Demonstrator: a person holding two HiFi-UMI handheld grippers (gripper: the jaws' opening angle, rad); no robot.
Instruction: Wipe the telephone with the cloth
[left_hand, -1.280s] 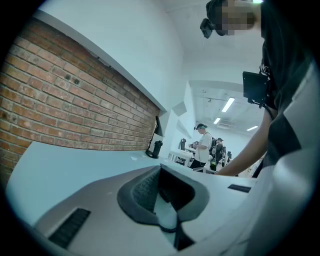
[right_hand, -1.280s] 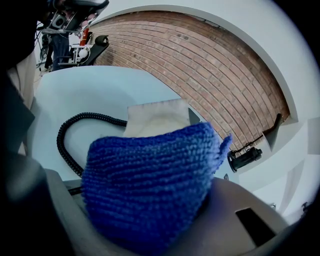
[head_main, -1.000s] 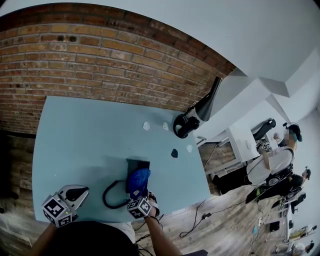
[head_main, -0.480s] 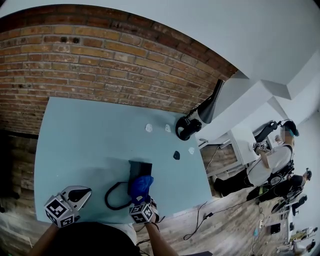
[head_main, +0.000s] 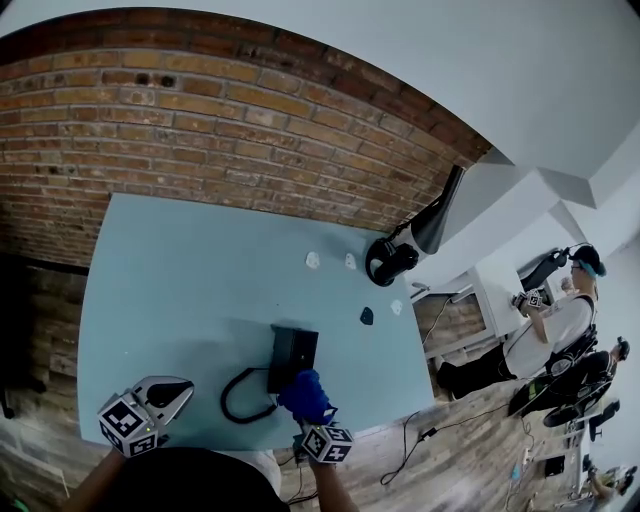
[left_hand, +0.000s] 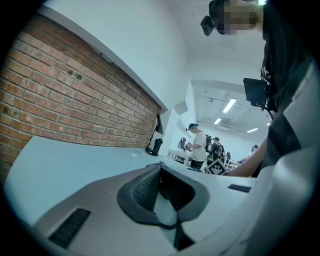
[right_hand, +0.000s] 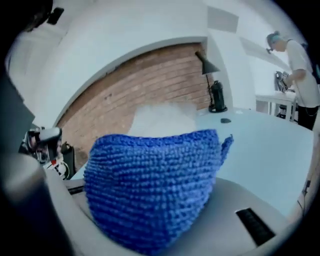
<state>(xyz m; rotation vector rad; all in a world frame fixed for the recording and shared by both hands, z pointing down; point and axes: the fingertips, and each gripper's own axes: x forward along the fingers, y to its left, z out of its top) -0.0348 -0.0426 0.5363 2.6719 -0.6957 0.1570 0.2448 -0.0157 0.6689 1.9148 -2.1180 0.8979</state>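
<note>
Head view, telephone: a black, boxy plastic telephone (head_main: 293, 355) lies flat on the table, near the front edge and a bit right of the middle. Its top looks dark and plain.
Cord: a black cord (head_main: 243, 394) makes a loop on the table, just left of the telephone's near end.
Cloth: a bright blue, bumpy, knitted cloth (right_hand: 155, 185) is bunched up at the telephone's near right corner. I cannot tell if it presses on the telephone.
Right gripper (head_main: 320, 430): its grey jaws are closed on the cloth, which fills the space between them.
Left gripper (left_hand: 160, 167): its jaws meet at the tips with nothing between them. It sits low at the table's front left, well apart from the telephone.
Table: a pale blue flat table (head_main: 180, 280).
Little bits: small white scraps (head_main: 313, 260) and one small dark lump (head_main: 367, 316) lie beyond the telephone.
Farther off: a black desk lamp (head_main: 410, 245) stands at the table's far right corner, in front of a red brick wall (head_main: 200, 140).
</note>
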